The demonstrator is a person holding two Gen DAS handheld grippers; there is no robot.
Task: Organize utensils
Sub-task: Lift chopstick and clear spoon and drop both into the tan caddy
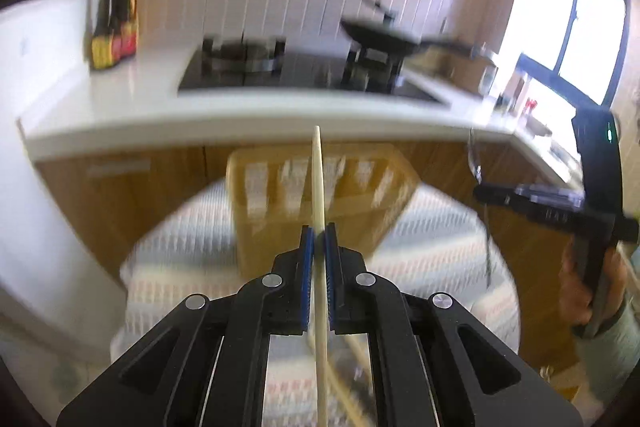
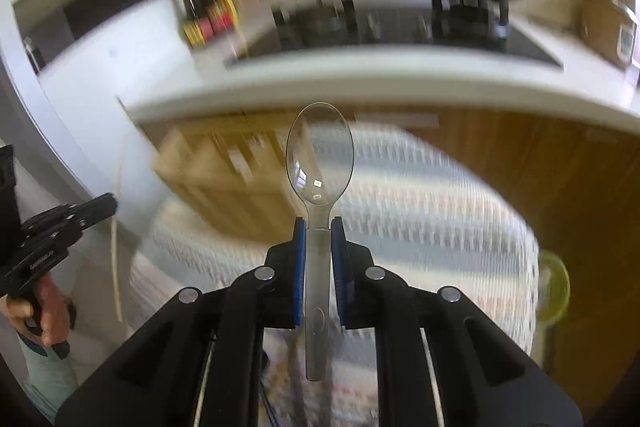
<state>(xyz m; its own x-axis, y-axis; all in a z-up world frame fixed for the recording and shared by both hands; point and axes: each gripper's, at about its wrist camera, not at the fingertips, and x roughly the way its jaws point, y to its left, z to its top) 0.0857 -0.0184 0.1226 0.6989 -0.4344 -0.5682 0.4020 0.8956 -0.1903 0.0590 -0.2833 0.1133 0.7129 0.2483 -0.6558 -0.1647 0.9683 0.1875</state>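
My left gripper (image 1: 319, 233) is shut on a pale wooden chopstick (image 1: 318, 187) that points up and forward, above a wooden slotted utensil box (image 1: 276, 195) on a round table with a patterned cloth (image 1: 180, 259). My right gripper (image 2: 319, 227) is shut on a clear plastic spoon (image 2: 319, 155), bowl forward, held above the cloth (image 2: 420, 203) to the right of the wooden box (image 2: 224, 171). The right gripper also shows in the left wrist view (image 1: 480, 191) with the spoon (image 1: 476, 167) hanging from it. The left gripper shows in the right wrist view (image 2: 110, 203) with the chopstick (image 2: 116, 259).
A white kitchen counter (image 1: 160, 107) with a black hob (image 1: 280, 71) and a black pan (image 1: 384, 35) runs behind the table. Sauce bottles (image 1: 114, 27) stand at its left. A green-rimmed glass (image 2: 554, 287) sits at the table's right edge. Wooden cabinets (image 2: 540, 163) lie below the counter.
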